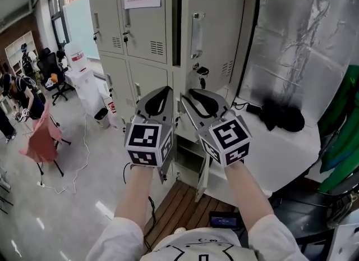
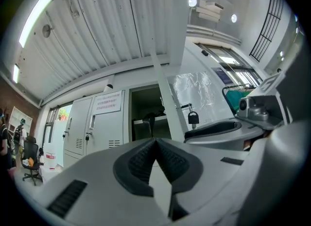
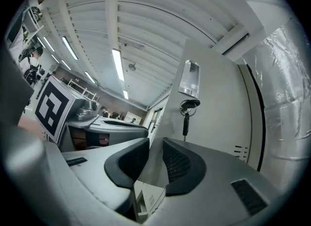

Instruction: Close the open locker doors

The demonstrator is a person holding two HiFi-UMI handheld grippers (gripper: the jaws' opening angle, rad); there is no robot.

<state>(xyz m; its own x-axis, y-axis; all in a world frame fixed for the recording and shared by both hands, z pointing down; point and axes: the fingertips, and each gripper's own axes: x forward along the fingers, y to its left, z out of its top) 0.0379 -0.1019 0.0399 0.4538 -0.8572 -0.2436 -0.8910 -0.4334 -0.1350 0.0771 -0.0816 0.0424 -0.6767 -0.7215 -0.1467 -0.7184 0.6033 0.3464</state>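
Note:
A grey bank of lockers fills the head view. One upper door (image 1: 216, 24) stands ajar, with a dark gap along its left edge and a key (image 1: 202, 71) hanging in its lock. Below it, a lower door (image 1: 203, 175) also hangs open, seen edge-on. My left gripper (image 1: 166, 90) (image 2: 155, 141) is shut on nothing and points at the open compartment (image 2: 146, 115). My right gripper (image 1: 188, 92) (image 3: 155, 142) has its jaws apart. The ajar door's (image 3: 214, 108) free edge shows in the gap between them, below its key (image 3: 187, 108).
Closed lockers (image 1: 129, 24) with a posted notice stand to the left. On the right are a white table (image 1: 291, 147) bearing a dark cloth (image 1: 283, 117) and a silver foil sheet (image 1: 303, 35). At far left are a red chair (image 1: 42, 133), a bin (image 1: 102, 117) and people.

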